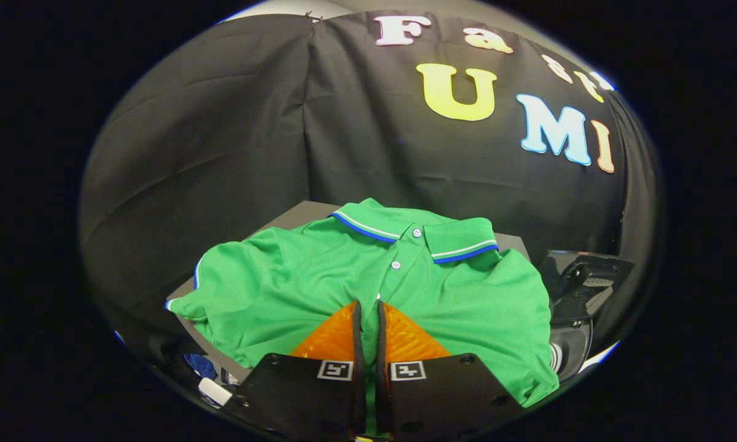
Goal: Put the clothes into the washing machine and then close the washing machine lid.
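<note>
A green polo shirt [282,294] with a blue-and-white trimmed collar lies spread over a dark grey surface [301,215], collar away from me. My gripper [368,305] sits low over the shirt's front, just below the button placket. Its two orange fingers [335,337] stand almost together, and a thin strip of green cloth shows pinched in the narrow gap between them. To the right of the shirt stands the dark washing machine [580,282], lid raised, with part of its round opening [568,353] showing below; the shirt's right side hides its near edge.
Left of the fingers, below the grey surface's edge, lie a blue piece of cloth [199,365] and a small white object [215,391]. The black booth wall hangs close behind the surface and curves round on both sides.
</note>
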Demonstrator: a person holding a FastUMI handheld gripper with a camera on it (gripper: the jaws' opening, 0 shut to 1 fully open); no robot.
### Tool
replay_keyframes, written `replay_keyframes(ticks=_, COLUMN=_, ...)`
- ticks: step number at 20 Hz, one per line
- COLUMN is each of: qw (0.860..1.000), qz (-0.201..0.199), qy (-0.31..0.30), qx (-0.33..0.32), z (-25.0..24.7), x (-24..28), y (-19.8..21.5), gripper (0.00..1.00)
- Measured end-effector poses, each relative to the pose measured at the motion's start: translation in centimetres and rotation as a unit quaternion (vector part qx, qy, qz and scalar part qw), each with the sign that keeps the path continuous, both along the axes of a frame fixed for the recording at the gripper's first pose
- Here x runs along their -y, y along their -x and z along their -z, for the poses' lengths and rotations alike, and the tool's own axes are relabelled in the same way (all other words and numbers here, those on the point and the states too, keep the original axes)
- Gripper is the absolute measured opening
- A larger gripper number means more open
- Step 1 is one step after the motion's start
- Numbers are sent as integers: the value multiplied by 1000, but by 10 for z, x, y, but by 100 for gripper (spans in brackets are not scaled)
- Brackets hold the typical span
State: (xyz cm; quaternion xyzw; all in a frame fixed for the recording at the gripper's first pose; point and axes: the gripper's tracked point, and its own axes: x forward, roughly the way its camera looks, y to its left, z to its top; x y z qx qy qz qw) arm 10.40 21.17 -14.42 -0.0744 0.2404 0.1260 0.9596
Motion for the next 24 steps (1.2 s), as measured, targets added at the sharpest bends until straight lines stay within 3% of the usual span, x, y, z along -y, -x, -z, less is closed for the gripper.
replay_keyframes(ticks=1, qw=1000, qz=0, qy=-1, qx=3, z=7, x=-1, y=-3, gripper=2)
replay_keyframes(ticks=10, qw=995, qz=8, qy=-60, qx=85, z=-64, x=28, y=8, gripper=1)
replay_keyframes(ticks=24, qw=984, qz=35, qy=-100, qx=145, z=-126, x=178, y=7, gripper=1)
